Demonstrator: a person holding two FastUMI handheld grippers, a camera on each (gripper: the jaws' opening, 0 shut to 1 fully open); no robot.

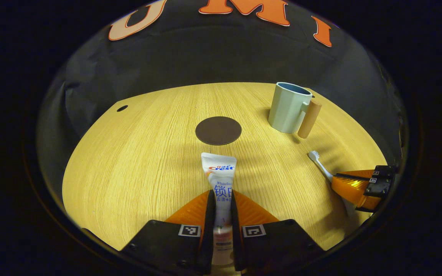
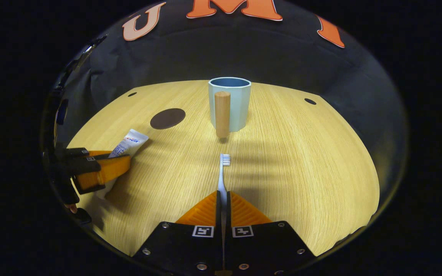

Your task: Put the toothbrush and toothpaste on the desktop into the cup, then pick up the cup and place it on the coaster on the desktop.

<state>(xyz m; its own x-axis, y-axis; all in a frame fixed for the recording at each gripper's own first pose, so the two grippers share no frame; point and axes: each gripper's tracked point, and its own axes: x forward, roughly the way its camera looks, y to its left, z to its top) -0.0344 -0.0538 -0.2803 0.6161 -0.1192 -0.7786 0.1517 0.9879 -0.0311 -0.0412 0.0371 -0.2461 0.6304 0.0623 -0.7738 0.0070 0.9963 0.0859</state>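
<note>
A white toothpaste tube (image 1: pixel 220 180) lies along the wooden desktop, and my left gripper (image 1: pixel 223 196) is shut on its lower half. Beyond the tube lies the round dark coaster (image 1: pixel 218 130). The pale blue cup (image 1: pixel 288 107) with a wooden handle stands upright at the far right. In the right gripper view, my right gripper (image 2: pixel 223 196) is shut on the white toothbrush (image 2: pixel 222 176), whose bristle head points toward the cup (image 2: pixel 232 103). The toothpaste (image 2: pixel 129 142) and the left gripper (image 2: pixel 106 170) show at the left there; the right gripper (image 1: pixel 353 188) shows at the right in the left gripper view.
The wooden desktop (image 2: pixel 301 161) has small round holes near its far corners (image 2: pixel 310 101). Black cloth walls close in the back and sides. The coaster (image 2: pixel 167 118) lies left of the cup in the right gripper view.
</note>
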